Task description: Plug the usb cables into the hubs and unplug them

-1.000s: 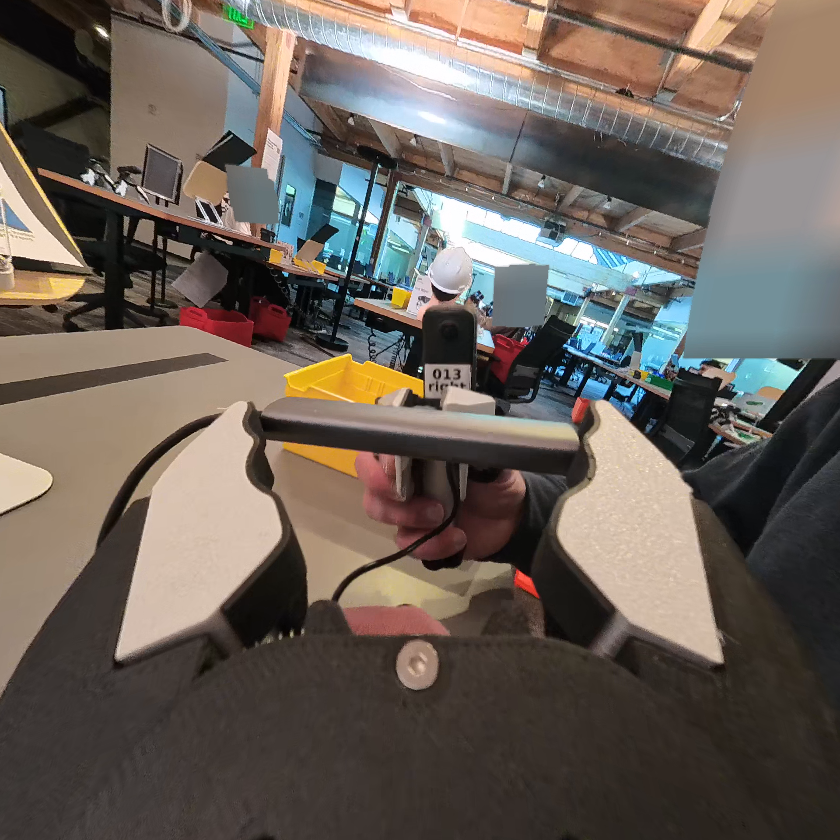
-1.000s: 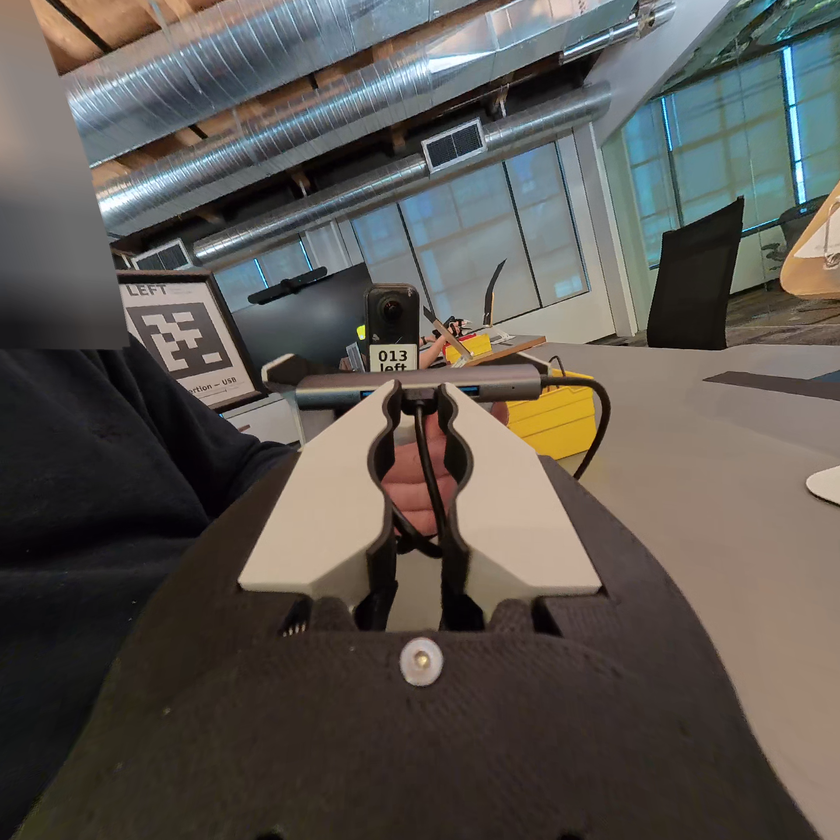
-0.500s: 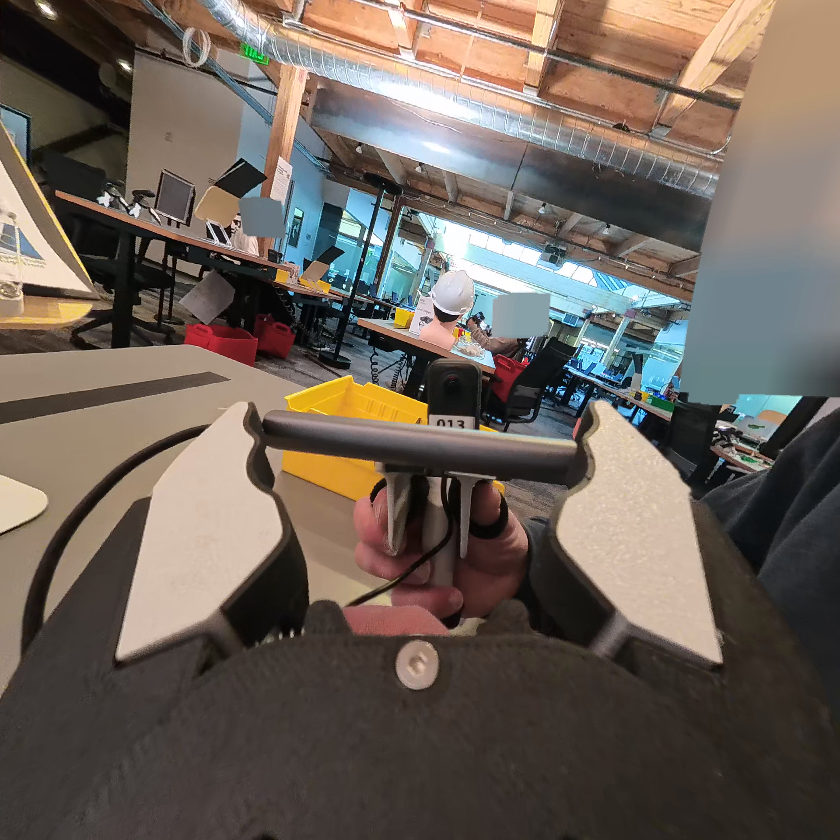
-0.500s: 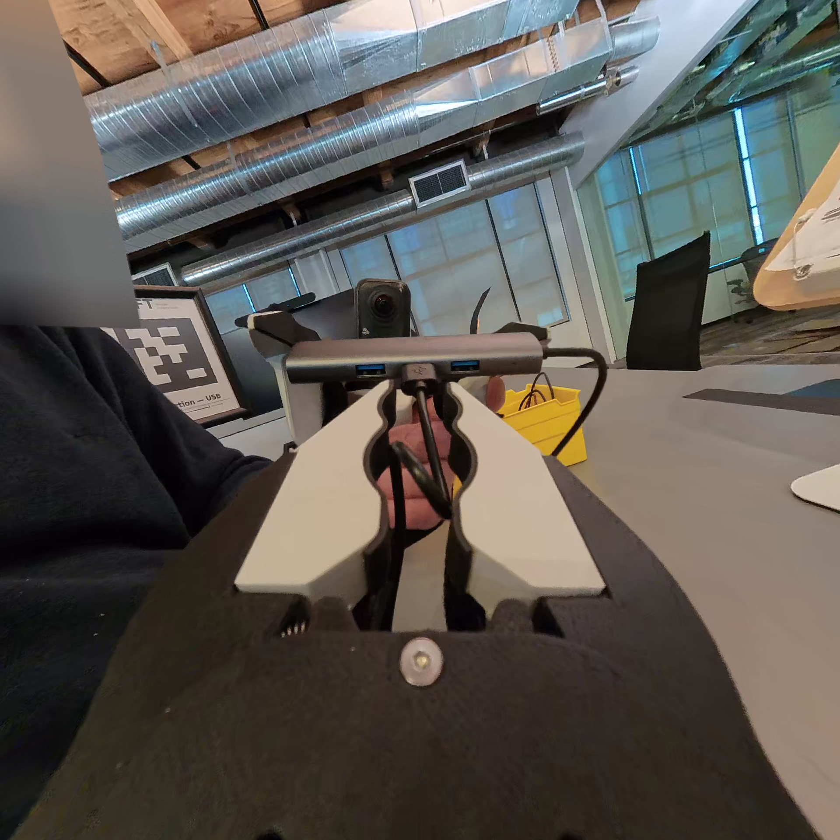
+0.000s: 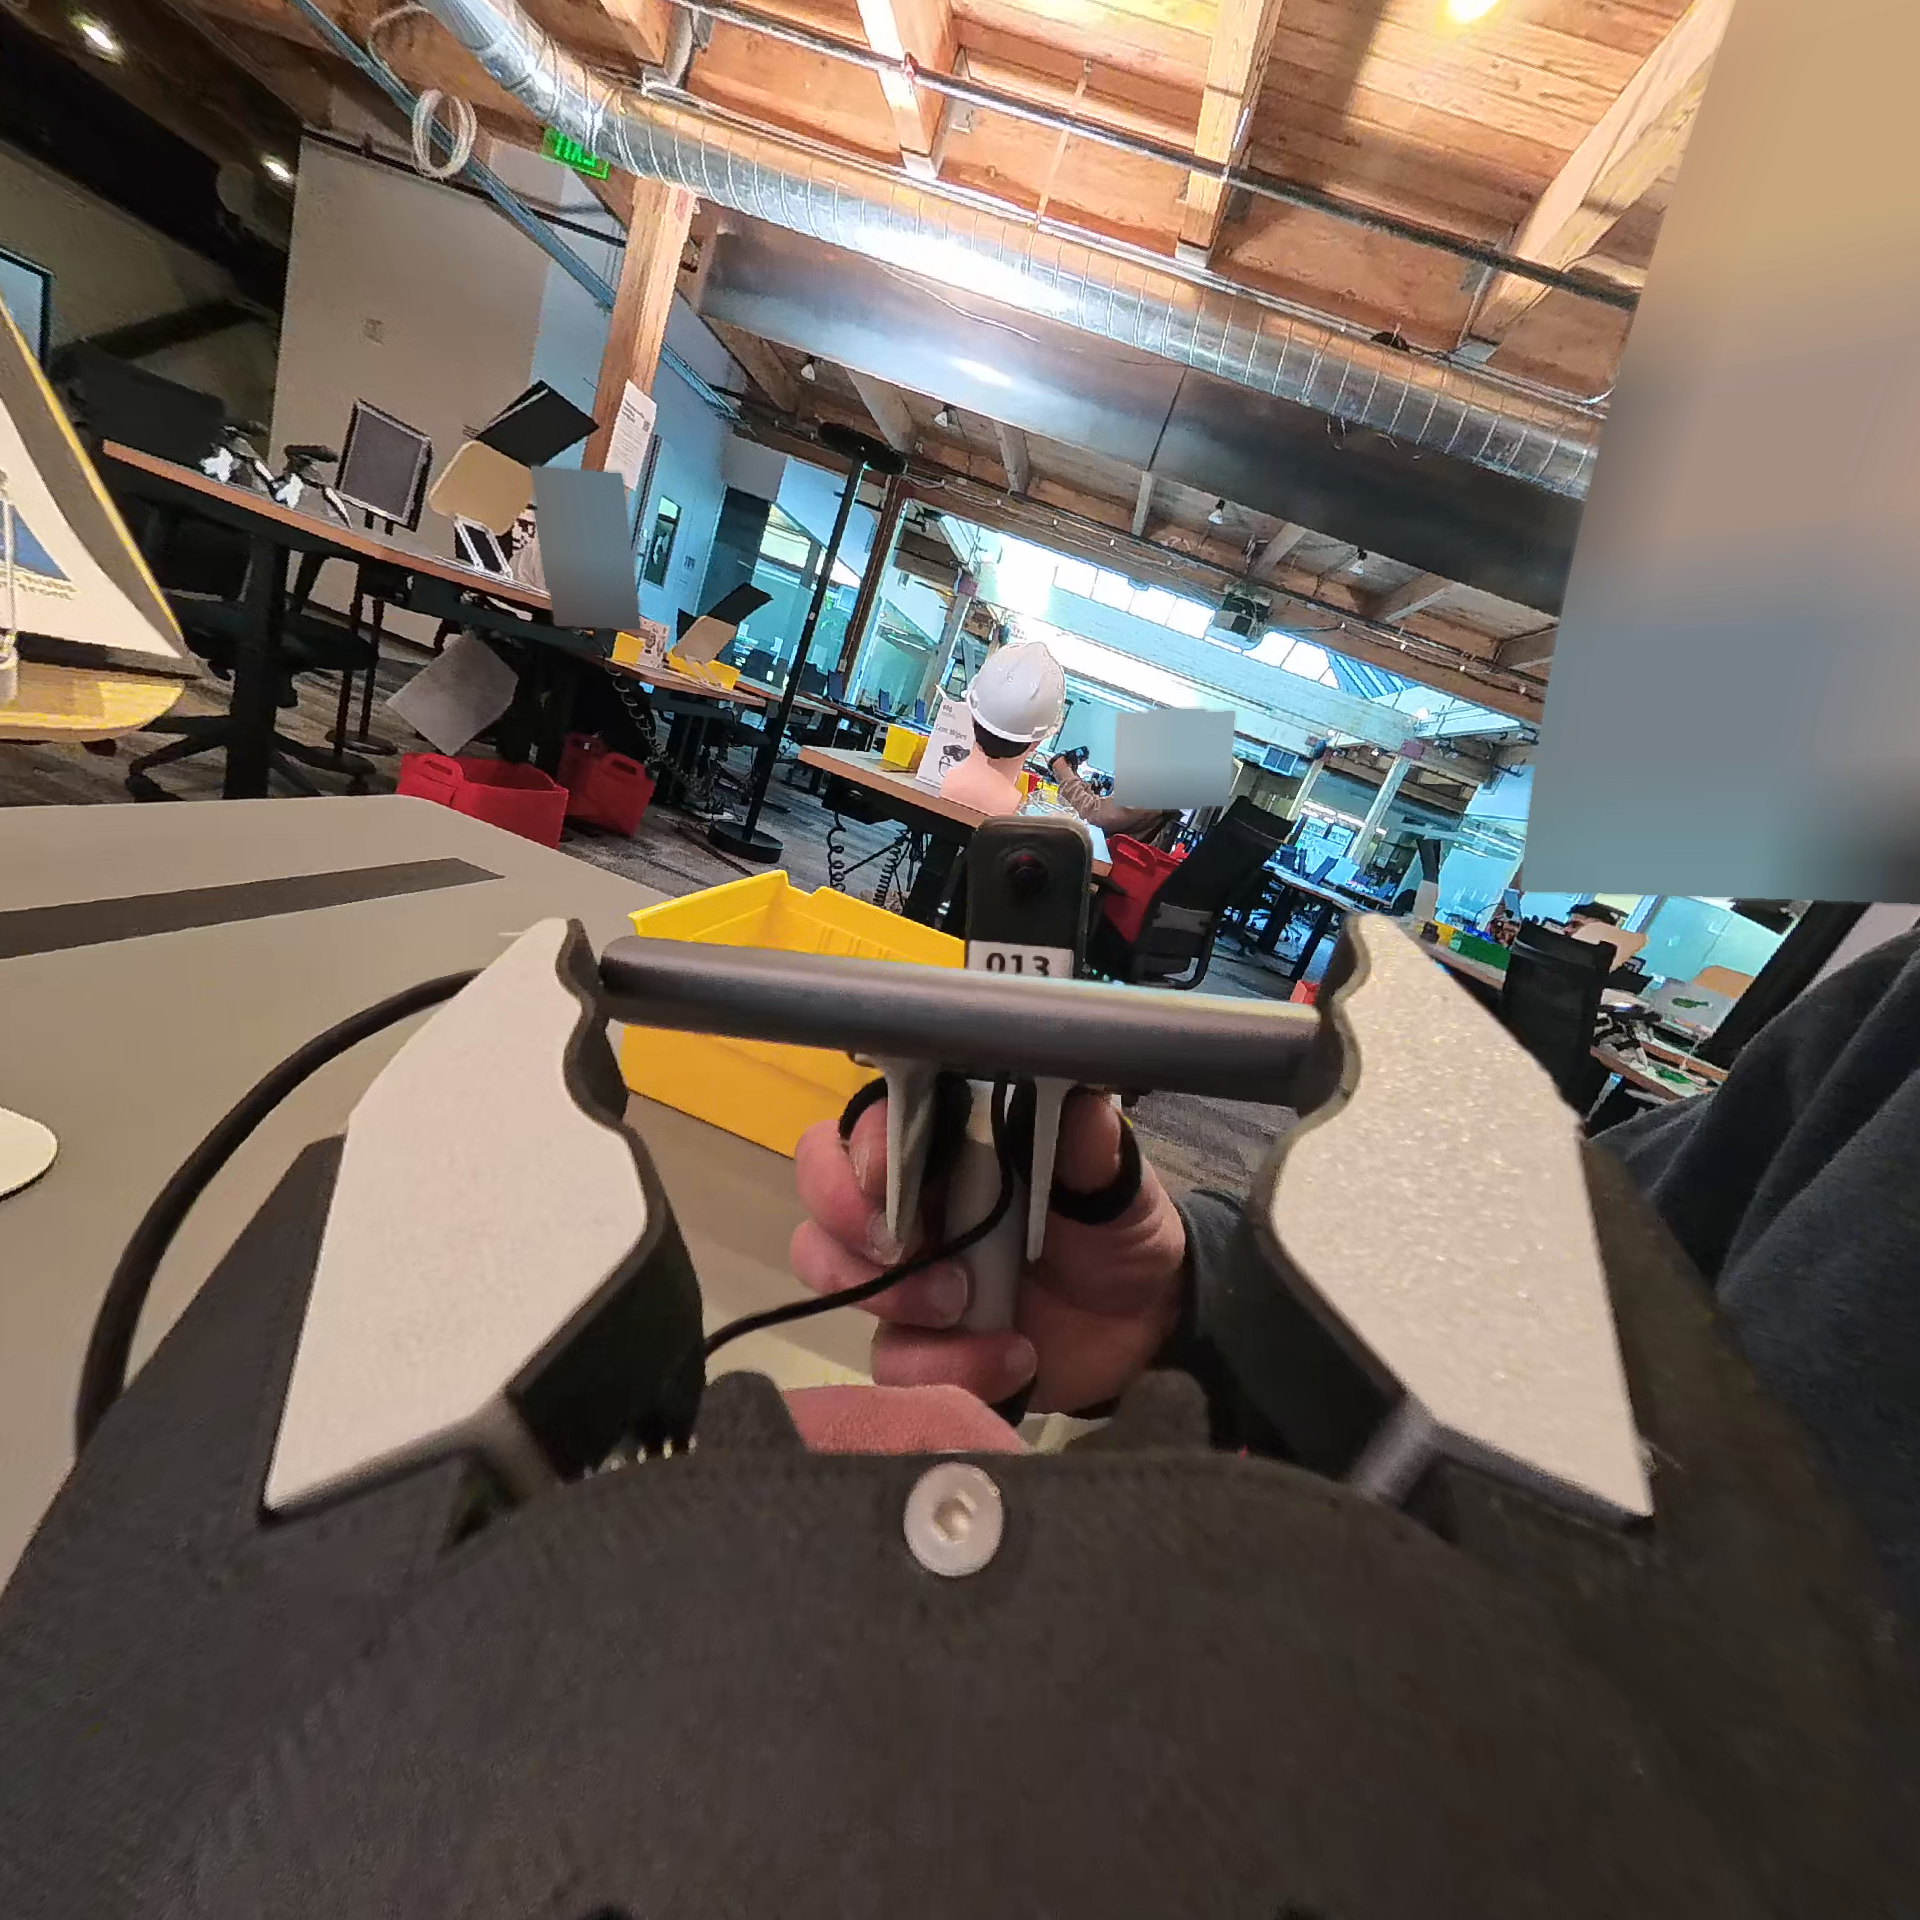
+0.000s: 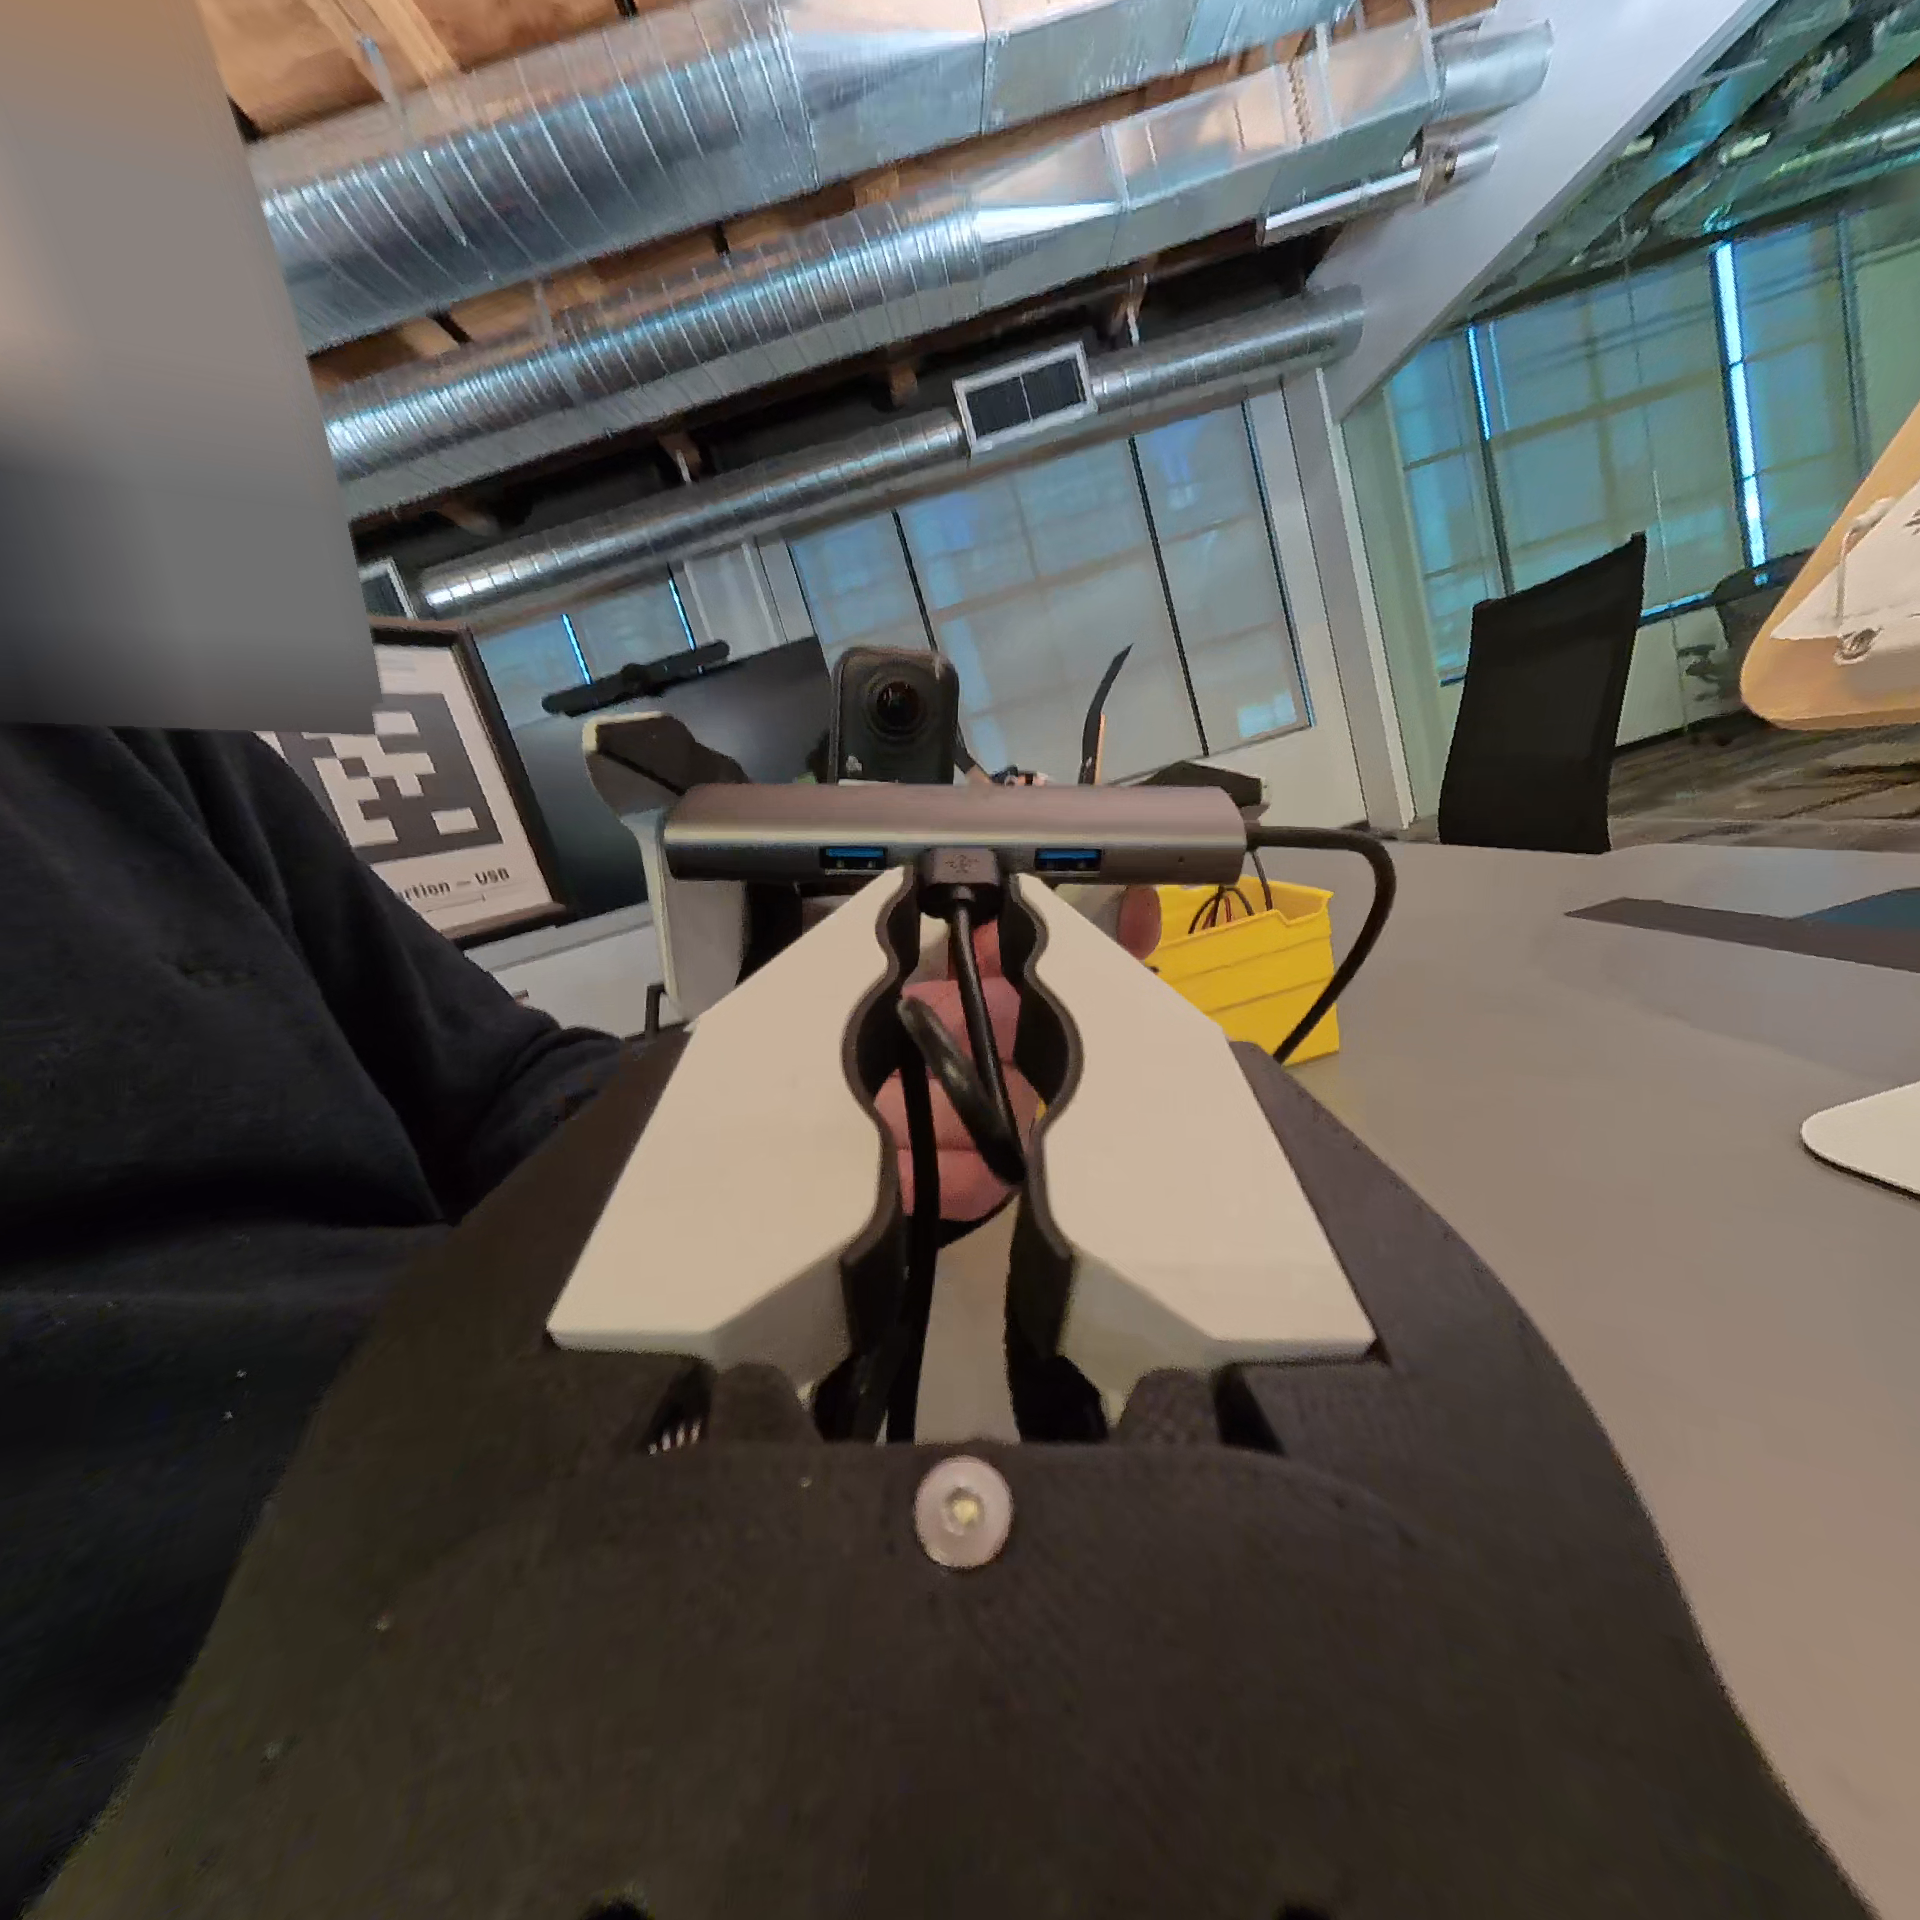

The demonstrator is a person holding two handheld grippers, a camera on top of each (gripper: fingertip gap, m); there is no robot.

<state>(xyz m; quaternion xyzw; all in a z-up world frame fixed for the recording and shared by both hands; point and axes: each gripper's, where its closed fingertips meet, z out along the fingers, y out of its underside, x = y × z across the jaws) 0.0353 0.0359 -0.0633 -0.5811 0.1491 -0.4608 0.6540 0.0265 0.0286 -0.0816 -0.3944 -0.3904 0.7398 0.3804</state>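
Observation:
My left gripper (image 5: 956,1003) is shut on a grey USB hub (image 5: 966,1013) and holds it by its two ends, level above the table. The hub's own black cable (image 5: 197,1153) loops off its left end. In the right wrist view the hub (image 6: 790,826) shows two blue ports on either side of a black USB plug (image 6: 961,871) sitting in the middle port. My right gripper (image 6: 961,888) is shut on that plug, and its thin cable (image 6: 971,997) runs back between the fingers. The right gripper also shows beyond the hub in the left wrist view (image 5: 971,1132), held by a hand.
A yellow bin (image 5: 769,997) stands on the grey table (image 5: 208,1029) just past the hub; it also shows in the right wrist view (image 6: 1247,956). A white flat base (image 6: 1870,1143) lies at the table's side. A framed marker sign (image 6: 436,821) and a dark sleeve (image 5: 1787,1195) are close by. Less than 4 cm separates the two grippers' tips.
Both grippers have tilted upward together. In the left wrist view the right gripper has dropped from behind the hub to below it. The plug has stayed at the middle port.

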